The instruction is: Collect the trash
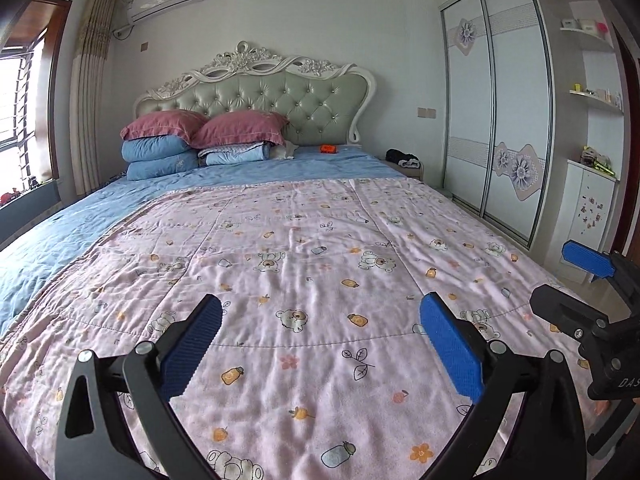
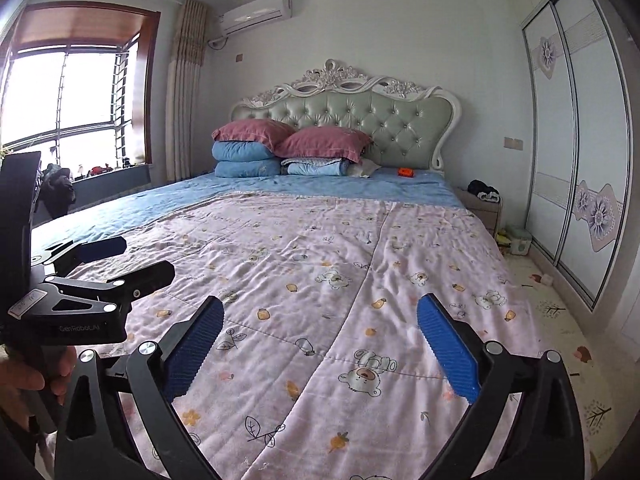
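A small orange item (image 1: 328,148) lies on the blue sheet near the headboard, right of the pillows; it also shows in the right wrist view (image 2: 406,172). My left gripper (image 1: 320,320) is open and empty over the foot of the pink quilt (image 1: 300,260). My right gripper (image 2: 320,320) is open and empty over the same quilt (image 2: 340,260). Each gripper shows at the edge of the other's view: the right one (image 1: 576,280) and the left one (image 2: 120,260). Small scraps (image 2: 540,279) lie on the floor by the wardrobe.
Two maroon pillows (image 1: 204,125) rest on folded blue bedding by the tufted headboard (image 1: 260,96). A bedside stool (image 2: 482,200) holds dark clothes. A pale green bin (image 2: 519,240) stands on the floor beside the bed. Sliding wardrobe (image 2: 580,140) at right, window (image 2: 68,104) at left.
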The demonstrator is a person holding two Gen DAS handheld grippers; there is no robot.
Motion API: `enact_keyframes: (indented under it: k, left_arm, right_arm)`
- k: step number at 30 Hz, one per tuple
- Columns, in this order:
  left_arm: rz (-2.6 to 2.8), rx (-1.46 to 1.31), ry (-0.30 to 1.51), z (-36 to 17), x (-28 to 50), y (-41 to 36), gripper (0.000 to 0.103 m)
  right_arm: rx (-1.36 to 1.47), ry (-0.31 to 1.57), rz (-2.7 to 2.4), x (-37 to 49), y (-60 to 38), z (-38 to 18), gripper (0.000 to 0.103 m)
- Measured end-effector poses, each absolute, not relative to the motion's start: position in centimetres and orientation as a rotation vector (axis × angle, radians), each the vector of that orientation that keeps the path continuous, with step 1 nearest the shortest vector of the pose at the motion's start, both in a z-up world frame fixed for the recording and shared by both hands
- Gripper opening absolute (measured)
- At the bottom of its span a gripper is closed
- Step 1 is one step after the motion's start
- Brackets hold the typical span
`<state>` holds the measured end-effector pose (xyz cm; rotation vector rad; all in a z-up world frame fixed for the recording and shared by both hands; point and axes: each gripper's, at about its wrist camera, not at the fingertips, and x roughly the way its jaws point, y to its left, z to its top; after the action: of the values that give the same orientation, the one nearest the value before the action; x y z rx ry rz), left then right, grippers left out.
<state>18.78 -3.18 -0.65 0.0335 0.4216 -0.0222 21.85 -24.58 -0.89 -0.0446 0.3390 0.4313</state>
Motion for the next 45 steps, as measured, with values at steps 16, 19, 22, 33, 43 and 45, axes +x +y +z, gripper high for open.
enact_keyframes:
  k: [16, 19, 22, 33, 43, 45]
  left_arm:
    - [-0.027, 0.003, 0.412, -1.3, 19.4, -2.1, 0.099]
    - [0.003, 0.039, 0.405, -1.5, 19.3, -2.7, 0.099]
    - [0.011, 0.057, 0.409, -1.7, 19.2, -3.2, 0.099]
    - [-0.012, 0.062, 0.405, -2.0, 19.0, -3.8, 0.099]
    - [-0.011, 0.045, 0.395, -2.0, 18.9, -3.6, 0.099]
    - [-0.003, 0.043, 0.388, -2.1, 18.8, -3.5, 0.099]
  right_arm:
    - [-0.046, 0.38, 0.468, 22.8, -23.7, -2.3, 0.094]
    - [-0.046, 0.382, 0.473, 22.7, -23.7, -2.3, 0.094]
    - [-0.047, 0.386, 0.475, 22.6, -23.6, -2.3, 0.094]
    - [-0.04, 0.396, 0.479, 22.8, -23.5, -2.4, 0.094]
    - [-0.029, 0.412, 0.481, 23.0, -23.6, -2.7, 0.094]
    - [-0.028, 0.415, 0.482, 23.0, -23.7, -2.8, 0.094]
